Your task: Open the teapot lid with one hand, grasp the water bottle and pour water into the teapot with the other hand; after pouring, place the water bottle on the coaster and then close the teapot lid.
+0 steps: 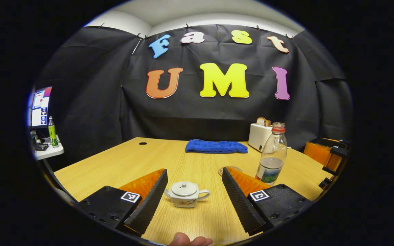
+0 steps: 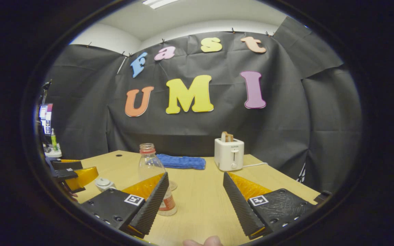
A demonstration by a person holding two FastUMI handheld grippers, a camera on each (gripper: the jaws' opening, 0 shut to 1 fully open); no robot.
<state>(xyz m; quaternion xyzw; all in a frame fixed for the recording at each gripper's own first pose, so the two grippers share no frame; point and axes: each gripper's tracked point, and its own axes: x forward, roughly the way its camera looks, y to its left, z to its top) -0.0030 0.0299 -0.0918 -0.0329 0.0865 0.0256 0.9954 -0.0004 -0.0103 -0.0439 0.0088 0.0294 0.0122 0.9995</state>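
We see nothing done: teapot (image 1: 185,194) lid on, water bottle (image 1: 271,155) standing on worktop (image 1: 132,160); both our jaws wide, empty.

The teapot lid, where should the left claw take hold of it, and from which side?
Grip the small knob on top of the teapot lid, coming straight down from above. The teapot stands upright with the lid seated flat, and the knob is its only raised part. The left claw is open, with the pot between its fingers.
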